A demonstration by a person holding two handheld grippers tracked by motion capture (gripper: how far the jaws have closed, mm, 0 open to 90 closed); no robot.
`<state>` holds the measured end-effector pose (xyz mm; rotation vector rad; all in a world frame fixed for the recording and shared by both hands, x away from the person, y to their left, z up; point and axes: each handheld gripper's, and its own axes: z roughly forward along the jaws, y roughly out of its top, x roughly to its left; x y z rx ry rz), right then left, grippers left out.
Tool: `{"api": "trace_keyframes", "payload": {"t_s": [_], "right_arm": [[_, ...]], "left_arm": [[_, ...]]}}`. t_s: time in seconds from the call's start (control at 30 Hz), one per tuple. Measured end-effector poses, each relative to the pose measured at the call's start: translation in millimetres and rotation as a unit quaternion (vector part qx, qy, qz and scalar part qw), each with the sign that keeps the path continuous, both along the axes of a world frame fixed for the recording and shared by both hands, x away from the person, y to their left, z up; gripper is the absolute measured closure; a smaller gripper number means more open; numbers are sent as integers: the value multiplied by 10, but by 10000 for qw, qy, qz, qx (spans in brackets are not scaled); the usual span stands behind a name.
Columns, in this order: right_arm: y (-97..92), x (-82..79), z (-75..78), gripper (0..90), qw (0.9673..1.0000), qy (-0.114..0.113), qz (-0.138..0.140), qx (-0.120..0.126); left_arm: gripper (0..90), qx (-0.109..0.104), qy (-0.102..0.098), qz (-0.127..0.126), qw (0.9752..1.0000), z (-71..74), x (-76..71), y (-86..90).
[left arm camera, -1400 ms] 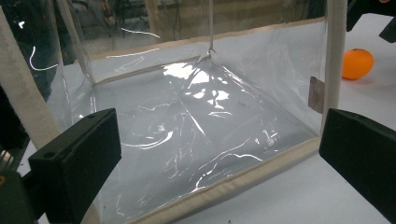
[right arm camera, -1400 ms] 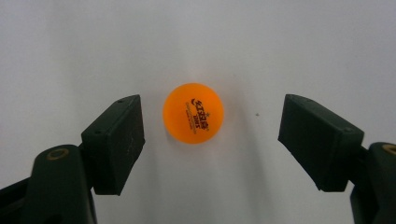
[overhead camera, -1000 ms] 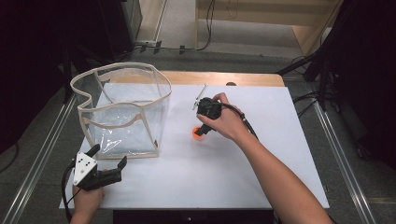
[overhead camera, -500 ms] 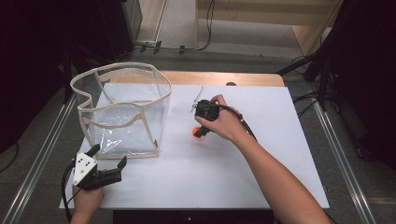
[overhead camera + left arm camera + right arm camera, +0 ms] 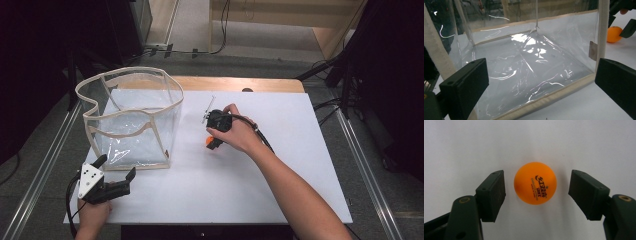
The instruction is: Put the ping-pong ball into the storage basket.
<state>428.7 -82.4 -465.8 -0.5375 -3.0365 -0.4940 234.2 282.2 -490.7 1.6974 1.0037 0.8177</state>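
The orange ball (image 5: 535, 183) lay on the white table (image 5: 280, 190) directly between the right gripper's (image 5: 537, 192) jaws, which were closing but not yet touching it; the left gripper (image 5: 116, 176) stood well apart, jaws open.

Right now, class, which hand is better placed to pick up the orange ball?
Right. The right tool already straddles the orange ball, jaws closing in, pads not yet touching. The left tool sits open by the clear bag, far from the ball.
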Motion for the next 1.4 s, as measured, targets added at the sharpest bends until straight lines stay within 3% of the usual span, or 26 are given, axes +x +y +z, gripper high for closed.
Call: {"api": "trace_keyframes", "payload": {"t_s": [0.77,0.9,0.93,1.4], "right_arm": [[105,-17,-104,359,9993,36,134,-336],[121,-26,-114,400,9991,-22,124,-409],[121,-25,-107,468,9990,-74,71,-436],[95,6,-89,479,9991,-27,3,-427]], "left_arm": [[0,-1,-3,-1,10000,1,-1,2],[0,0,-2,0,10000,2,-1,3],[0,2,-1,0,10000,2,-1,3],[0,-6,-1,4,10000,1,1,2]]}}
